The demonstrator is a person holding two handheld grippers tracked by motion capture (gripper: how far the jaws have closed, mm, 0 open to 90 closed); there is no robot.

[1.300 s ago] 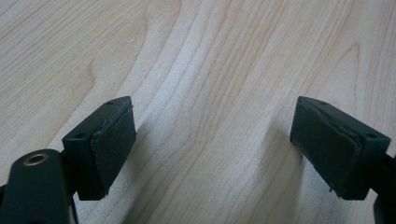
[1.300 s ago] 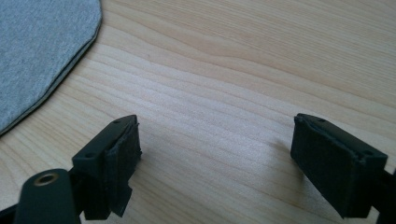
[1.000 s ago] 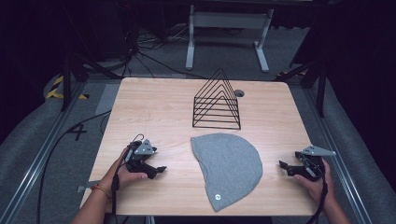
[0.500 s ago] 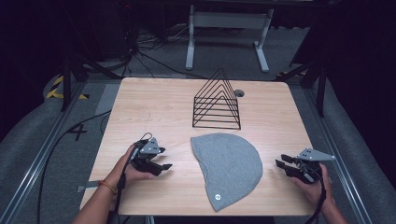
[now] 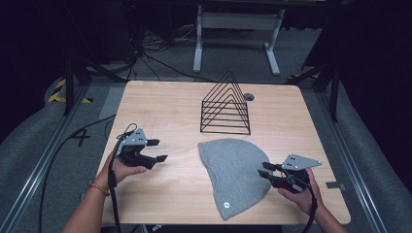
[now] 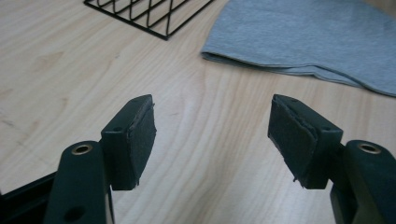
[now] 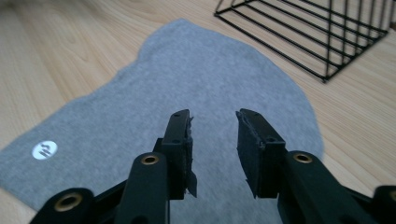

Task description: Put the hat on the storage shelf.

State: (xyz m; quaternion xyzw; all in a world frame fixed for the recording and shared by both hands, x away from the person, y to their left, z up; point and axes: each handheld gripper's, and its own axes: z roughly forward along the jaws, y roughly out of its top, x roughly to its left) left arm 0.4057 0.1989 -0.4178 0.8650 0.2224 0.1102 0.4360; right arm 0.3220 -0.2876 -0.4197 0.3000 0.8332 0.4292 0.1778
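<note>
A pale wooden table (image 5: 170, 111) is seen in the high view against a dark floor, with a grey beanie (image 5: 235, 172) lying flat at lower centre, its long axis running from upper left to lower right, below a black wire rack (image 5: 226, 104). The right claw (image 5: 266, 172) is nearer, at the beanie's right edge; the left claw (image 5: 158, 150) is well apart at left. In the left gripper view, the left claw (image 6: 212, 135) is held wide open and empty, the beanie (image 6: 308, 37) at upper right. In the right gripper view, the right claw (image 7: 214, 140), narrowed yet gripping nothing, is poised over the beanie (image 7: 187, 84), its jaws having just been closing.
</note>
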